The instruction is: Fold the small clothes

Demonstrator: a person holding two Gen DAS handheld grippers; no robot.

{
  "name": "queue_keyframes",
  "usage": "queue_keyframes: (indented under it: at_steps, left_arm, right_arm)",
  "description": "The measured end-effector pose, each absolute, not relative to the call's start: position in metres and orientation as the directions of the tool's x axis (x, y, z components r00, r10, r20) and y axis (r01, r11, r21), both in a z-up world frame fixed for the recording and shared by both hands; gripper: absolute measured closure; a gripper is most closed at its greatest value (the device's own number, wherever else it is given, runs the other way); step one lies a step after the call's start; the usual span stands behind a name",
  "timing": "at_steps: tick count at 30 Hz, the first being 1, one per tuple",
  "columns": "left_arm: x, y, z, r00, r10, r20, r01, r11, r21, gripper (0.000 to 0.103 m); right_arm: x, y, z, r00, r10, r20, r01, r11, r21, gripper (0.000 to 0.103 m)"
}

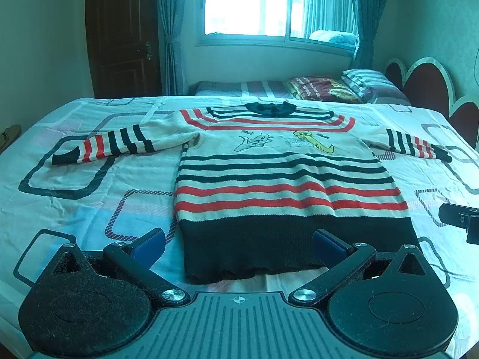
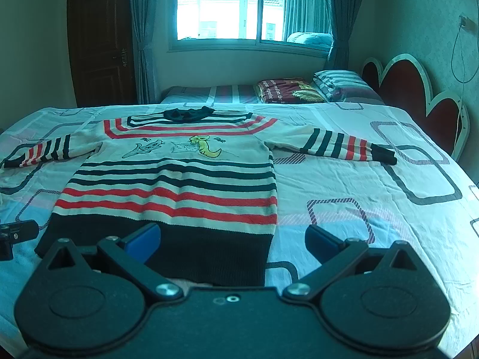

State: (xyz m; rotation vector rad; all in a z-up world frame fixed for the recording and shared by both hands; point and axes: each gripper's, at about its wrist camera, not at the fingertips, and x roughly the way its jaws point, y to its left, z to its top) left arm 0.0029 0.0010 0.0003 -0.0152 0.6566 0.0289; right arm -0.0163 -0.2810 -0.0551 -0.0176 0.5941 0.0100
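Left wrist view: my left jaws (image 1: 238,246) stand wide apart and hold nothing; the sweater (image 1: 287,179) lies flat on the bed (image 1: 74,209), sleeves spread, its dark hem between and just beyond my blue pads (image 1: 151,243).
Sweater's right, this view: my right jaws' tip (image 1: 461,218) shows at the frame edge, off the hem's right corner.
Right wrist view: my right jaws (image 2: 232,243) are spread wide too, empty; the hem's right corner lies between the pads, the left pad (image 2: 143,239) over the dark band, the right one over bare sheet.
Sweater's left, this view: my left jaws' tip (image 2: 18,230) near the hem's left corner.
Only here: the right sleeve's cuff (image 2: 386,155) in full, open sheet beyond it.
Beyond the collar: pillows (image 2: 338,83) and window (image 2: 239,9).
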Motion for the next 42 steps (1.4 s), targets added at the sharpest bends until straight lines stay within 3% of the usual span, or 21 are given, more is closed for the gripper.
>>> queue_keyframes:
  at_steps: [42]
  left_arm:
    - [0.016,0.005,0.002,0.788,0.032,-0.615,-0.036,0.999,0.007,0.000]
  right_arm:
    - [-0.012,-0.286,-0.054,0.834,-0.005,-0.551,-0.001,1.000,-0.011,0.001]
